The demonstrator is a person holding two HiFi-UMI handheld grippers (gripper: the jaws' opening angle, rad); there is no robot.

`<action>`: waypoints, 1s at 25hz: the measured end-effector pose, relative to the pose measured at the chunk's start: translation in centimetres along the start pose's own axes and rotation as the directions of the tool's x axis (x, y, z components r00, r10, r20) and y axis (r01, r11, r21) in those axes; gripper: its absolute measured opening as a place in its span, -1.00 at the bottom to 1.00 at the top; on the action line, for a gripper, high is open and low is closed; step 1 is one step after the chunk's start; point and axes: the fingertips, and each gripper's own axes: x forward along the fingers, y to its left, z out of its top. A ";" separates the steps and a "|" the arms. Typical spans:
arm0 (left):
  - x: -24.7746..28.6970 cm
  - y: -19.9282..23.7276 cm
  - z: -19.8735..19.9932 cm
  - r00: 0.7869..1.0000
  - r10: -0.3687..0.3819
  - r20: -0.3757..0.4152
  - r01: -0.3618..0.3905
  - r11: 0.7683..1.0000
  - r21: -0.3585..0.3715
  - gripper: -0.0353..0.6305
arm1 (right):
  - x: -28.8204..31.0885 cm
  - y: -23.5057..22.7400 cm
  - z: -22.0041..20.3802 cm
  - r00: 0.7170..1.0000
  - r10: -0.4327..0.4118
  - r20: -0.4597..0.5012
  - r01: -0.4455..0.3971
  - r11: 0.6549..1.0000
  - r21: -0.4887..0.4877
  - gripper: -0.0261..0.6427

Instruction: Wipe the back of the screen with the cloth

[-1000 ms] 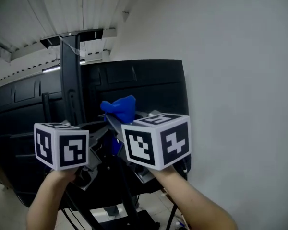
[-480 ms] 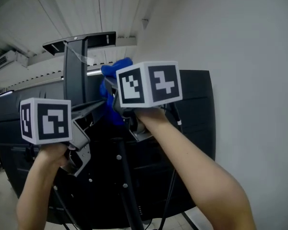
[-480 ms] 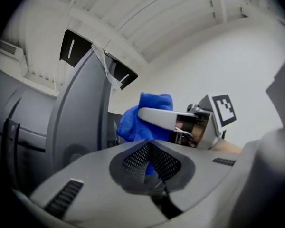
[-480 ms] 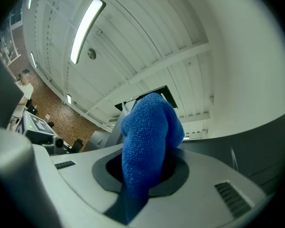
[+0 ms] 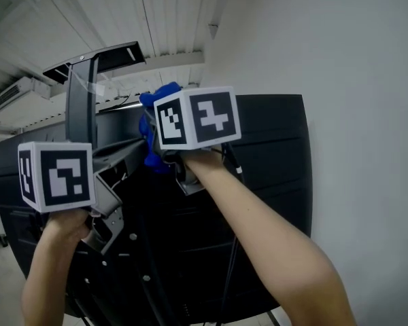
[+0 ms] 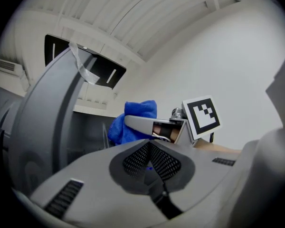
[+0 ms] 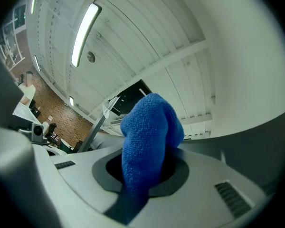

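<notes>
Head view: a blue cloth [image 5: 160,95] sits at the top edge of a large black screen [image 5: 265,155], seen from behind, a little left of the middle of that edge. The right gripper [image 7: 147,172] is clamped on the cloth. Its own view shows the jaws closed on the fabric, which bulges up and out past them in a rounded fold. From the head view the cloth appears level with the screen's top edge, but whether it touches the panel cannot be told. The right gripper's marker cube [image 5: 196,117] hides most of that gripper, and a bare forearm [image 5: 258,236] runs from it down across the right half of the screen's back.

The screen's rear is dark, ribbed plastic. It fills the lower centre of the head view and ends in a straight right edge.

Left of the cloth, an upright grey stand post [image 5: 80,100] rises past the screen's top edge to a flat black bracket [image 5: 95,58].

The left gripper [image 6: 151,161] is lower down the screen's back, left of the right gripper and close beside the post. Its jaws are pressed together with nothing between them. Its view looks up past the post toward the cloth and the right gripper. Its marker cube [image 5: 56,175] faces the head camera, with the hand below.

Above the screen is a white panelled ceiling [image 5: 170,19] with a lit strip light [image 7: 84,32]. Right of the screen is a plain white wall [image 5: 340,60].
</notes>
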 end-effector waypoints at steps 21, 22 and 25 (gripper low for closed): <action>4.3 -0.5 -0.4 0.994 -0.108 0.005 0.108 0.990 -0.094 -0.88 | -7.0 -11.1 2.3 0.964 -0.266 -0.028 0.265 0.964 -0.034 -0.77; 5.6 -0.3 -0.4 0.994 -0.111 0.008 0.111 0.989 -0.101 -0.88 | -7.5 -12.9 2.6 0.958 -0.285 -0.027 0.284 0.958 -0.038 -0.77; 7.7 0.6 -0.5 0.995 -0.102 0.006 0.102 0.987 -0.120 -0.88 | -8.6 -16.7 3.0 0.949 -0.316 -0.009 0.316 0.949 -0.003 -0.77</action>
